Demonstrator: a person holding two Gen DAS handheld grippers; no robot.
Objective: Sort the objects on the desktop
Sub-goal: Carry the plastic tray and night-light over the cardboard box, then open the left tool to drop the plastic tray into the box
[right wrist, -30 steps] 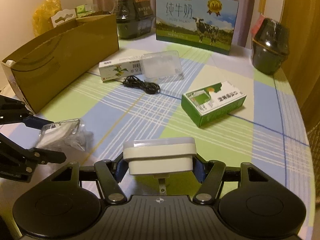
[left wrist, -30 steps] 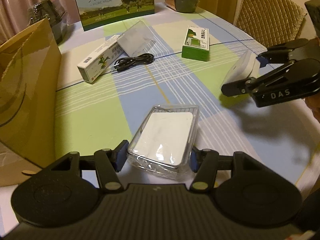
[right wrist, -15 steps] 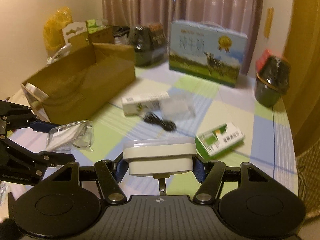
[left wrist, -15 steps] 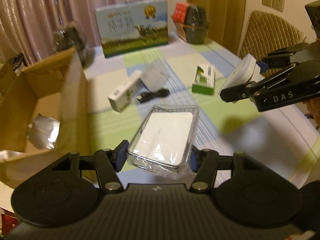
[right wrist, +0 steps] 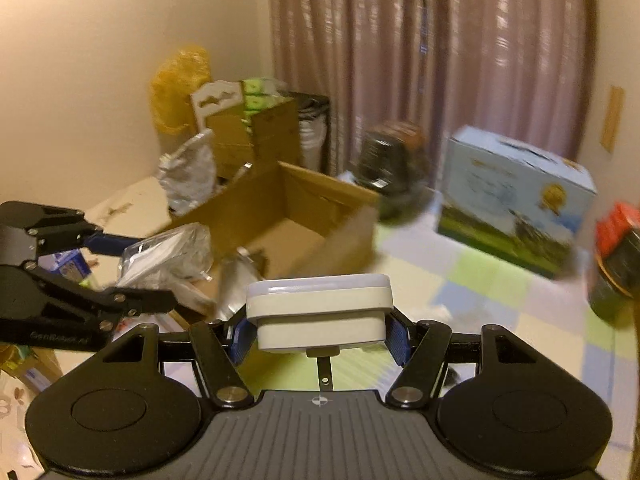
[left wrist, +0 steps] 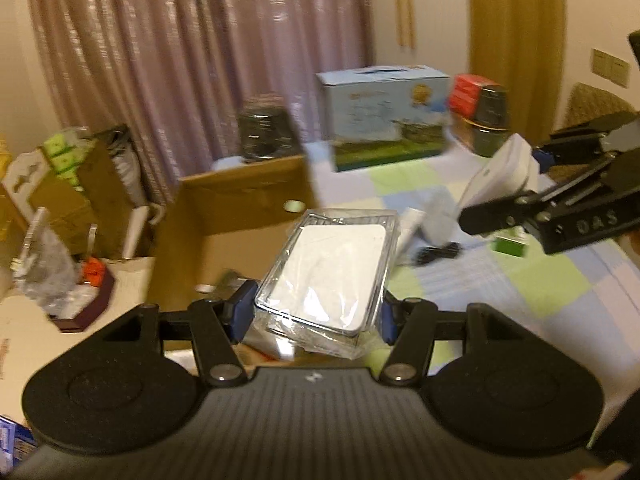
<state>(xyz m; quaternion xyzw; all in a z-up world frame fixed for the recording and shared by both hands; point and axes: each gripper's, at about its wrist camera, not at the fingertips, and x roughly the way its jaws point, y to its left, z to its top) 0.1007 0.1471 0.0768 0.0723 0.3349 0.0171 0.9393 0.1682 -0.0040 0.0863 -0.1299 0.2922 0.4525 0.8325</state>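
Observation:
My left gripper (left wrist: 314, 314) is shut on a flat white item sealed in a clear plastic bag (left wrist: 332, 272), held in the air over the near edge of an open cardboard box (left wrist: 240, 208). My right gripper (right wrist: 320, 330) is shut on a white plug-in charger (right wrist: 318, 308) with metal prongs underneath, raised above the table to the right of that cardboard box (right wrist: 304, 216). In the right wrist view the left gripper (right wrist: 132, 268) with its bagged item (right wrist: 168, 256) hangs at the left. In the left wrist view the right gripper (left wrist: 520, 188) carries the charger (left wrist: 500, 176) at the right.
On the checked tablecloth (left wrist: 540, 280) lie a black cable (left wrist: 436, 252), a green box (left wrist: 510, 244) and a clear case (left wrist: 436, 216). A milk carton box (right wrist: 516, 200) and dark jars (right wrist: 392, 172) stand at the back. Cluttered boxes and bags (right wrist: 224, 140) sit left of the table.
Both grippers rose from the table and swung left toward the cardboard box, each keeping its item. The box's inside now shows.

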